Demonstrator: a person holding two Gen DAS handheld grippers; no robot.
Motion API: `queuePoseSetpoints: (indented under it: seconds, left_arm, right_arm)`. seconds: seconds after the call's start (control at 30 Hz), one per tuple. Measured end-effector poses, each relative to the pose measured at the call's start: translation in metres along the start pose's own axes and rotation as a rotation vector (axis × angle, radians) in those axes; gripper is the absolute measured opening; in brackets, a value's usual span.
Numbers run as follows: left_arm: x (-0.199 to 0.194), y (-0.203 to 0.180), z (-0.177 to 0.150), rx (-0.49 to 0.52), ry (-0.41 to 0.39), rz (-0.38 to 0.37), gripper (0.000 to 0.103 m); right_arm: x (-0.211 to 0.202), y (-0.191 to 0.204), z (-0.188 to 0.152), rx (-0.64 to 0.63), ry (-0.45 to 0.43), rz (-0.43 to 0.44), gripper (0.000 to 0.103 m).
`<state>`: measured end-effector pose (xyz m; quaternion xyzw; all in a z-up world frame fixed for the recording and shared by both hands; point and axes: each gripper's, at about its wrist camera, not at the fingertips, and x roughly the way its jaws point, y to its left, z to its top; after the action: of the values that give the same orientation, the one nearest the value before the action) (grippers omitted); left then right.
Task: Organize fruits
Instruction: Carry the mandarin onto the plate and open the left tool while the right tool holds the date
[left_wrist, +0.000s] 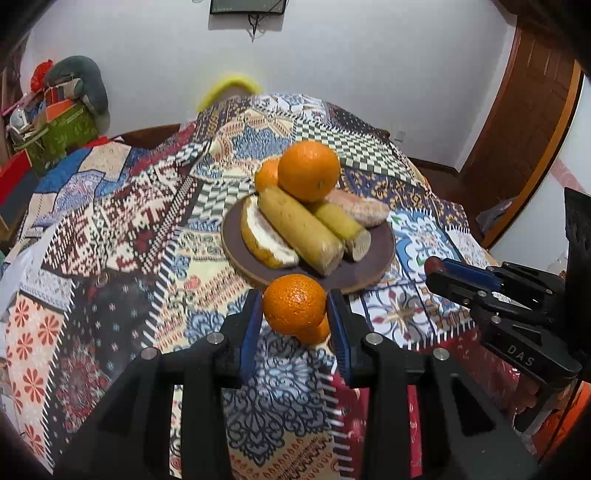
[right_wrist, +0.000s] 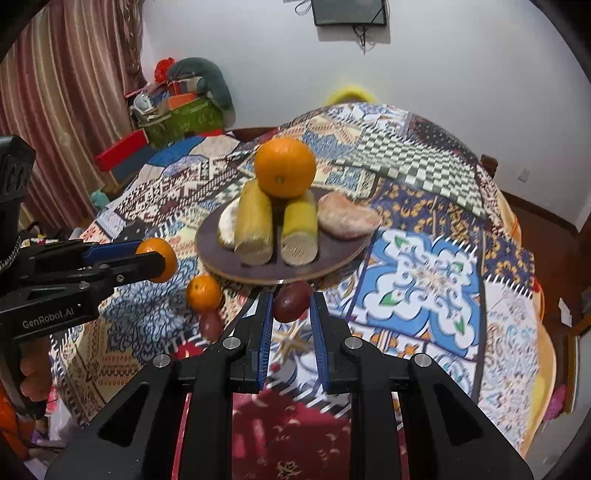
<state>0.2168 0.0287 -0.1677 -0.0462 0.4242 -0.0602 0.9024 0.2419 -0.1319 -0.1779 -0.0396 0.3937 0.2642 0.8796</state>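
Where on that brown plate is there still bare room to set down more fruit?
The brown plate is bare along its near rim, in front of the two cut yellow pieces, and a little at its right edge below the peeled segment. The middle and back are crowded, with the big orange stacked on top.

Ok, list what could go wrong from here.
1. The big orange sits atop two bananas on the plate; adding fruit could knock it off.
2. The left gripper holds a round orange only by its sides; it could slip out.
3. The right gripper pinches a small dark fruit; squeezing might bruise it.
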Motion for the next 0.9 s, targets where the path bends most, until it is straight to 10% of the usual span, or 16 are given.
queuePoseSetpoints:
  seconds: [0.9]
  left_arm:
    - [0.054, 0.011, 0.030, 0.010, 0.021, 0.019, 0.036]
  right_arm:
    - [0.053, -0.033, 0.037, -0.019, 0.020, -0.045, 0.019]
